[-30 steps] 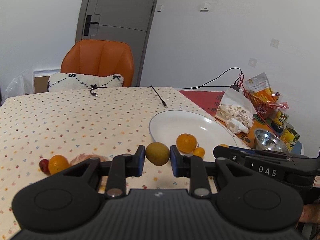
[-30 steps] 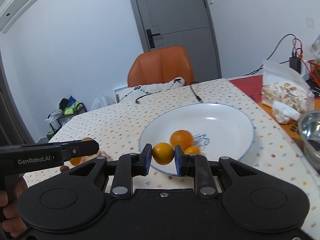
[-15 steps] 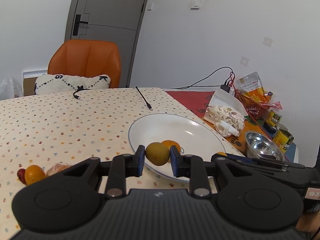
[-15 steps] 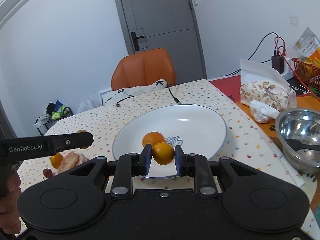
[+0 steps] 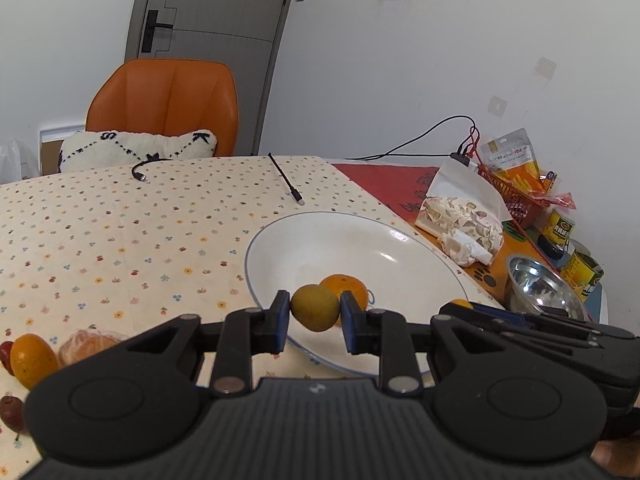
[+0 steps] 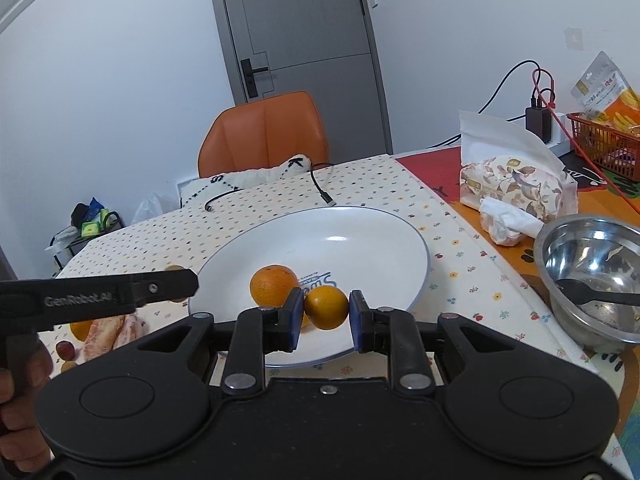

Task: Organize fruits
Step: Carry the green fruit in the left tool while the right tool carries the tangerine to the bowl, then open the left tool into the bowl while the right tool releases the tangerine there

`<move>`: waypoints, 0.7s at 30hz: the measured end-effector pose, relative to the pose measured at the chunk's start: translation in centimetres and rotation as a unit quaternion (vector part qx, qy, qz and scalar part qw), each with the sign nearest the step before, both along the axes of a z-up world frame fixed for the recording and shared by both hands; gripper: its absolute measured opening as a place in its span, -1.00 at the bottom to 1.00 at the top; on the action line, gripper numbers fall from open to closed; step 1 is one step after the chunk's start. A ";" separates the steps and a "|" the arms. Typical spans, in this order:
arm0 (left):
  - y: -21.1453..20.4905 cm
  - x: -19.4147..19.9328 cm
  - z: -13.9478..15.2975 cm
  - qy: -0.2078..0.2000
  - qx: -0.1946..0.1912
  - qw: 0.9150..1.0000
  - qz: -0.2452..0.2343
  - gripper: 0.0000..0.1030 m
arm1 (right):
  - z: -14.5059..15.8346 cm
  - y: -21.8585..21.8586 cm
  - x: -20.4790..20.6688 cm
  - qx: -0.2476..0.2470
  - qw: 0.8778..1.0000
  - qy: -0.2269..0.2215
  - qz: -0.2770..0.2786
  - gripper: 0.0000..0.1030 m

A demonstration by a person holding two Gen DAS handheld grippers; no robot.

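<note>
I hold both grippers level and low over the near rim of the white plate (image 5: 420, 248), side by side, fingers aimed toward the table's far edge. My left gripper (image 5: 314, 316) is clamped on a yellow-green fruit (image 5: 314, 307), slightly oval, its long axis lying across between the pads. My right gripper (image 6: 325, 312) is clamped on a small orange (image 6: 326, 306), round, above the plate's near part. A larger orange (image 6: 273, 285) rests in the plate. More fruit (image 5: 32, 358) lies near the table's left edge.
</note>
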State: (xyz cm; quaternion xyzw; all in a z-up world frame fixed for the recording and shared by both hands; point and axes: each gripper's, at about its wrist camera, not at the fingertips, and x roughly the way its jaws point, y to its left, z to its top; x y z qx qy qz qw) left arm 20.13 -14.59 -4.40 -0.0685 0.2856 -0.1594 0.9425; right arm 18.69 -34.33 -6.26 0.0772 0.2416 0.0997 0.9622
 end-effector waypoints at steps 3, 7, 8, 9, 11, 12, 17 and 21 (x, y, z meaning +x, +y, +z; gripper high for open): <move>-0.2 0.5 -0.3 0.005 0.000 1.000 0.000 -0.51 | -0.1 -0.1 0.1 0.000 1.000 0.002 -0.003 -0.56; -0.5 0.7 -0.6 0.011 0.003 1.000 0.001 -0.50 | -0.3 -0.1 0.1 0.000 1.000 0.004 -0.004 -0.56; -0.4 0.6 -0.6 0.009 0.003 1.000 0.005 -0.49 | -0.3 -0.2 0.1 0.000 1.000 0.004 -0.005 -0.56; -0.4 0.6 -0.5 0.008 0.006 1.000 0.010 -0.44 | -0.3 -0.2 0.1 0.000 1.000 0.004 -0.005 -0.56; -0.2 0.5 -0.5 0.010 0.006 1.000 0.015 -0.43 | -0.4 -0.2 0.2 0.001 1.000 0.005 -0.006 -0.56; 0.1 0.5 -0.4 0.011 0.005 1.000 0.016 -0.43 | -0.4 -0.2 0.2 0.001 1.000 0.005 -0.007 -0.56; 1.2 -0.1 0.0 0.014 0.001 1.000 0.028 -0.21 | -0.3 0.1 0.3 0.003 1.000 0.002 -0.005 -0.55; 2.2 -0.9 0.6 0.007 0.000 0.999 0.038 0.14 | -0.2 0.1 0.4 0.005 1.000 0.000 -0.006 -0.55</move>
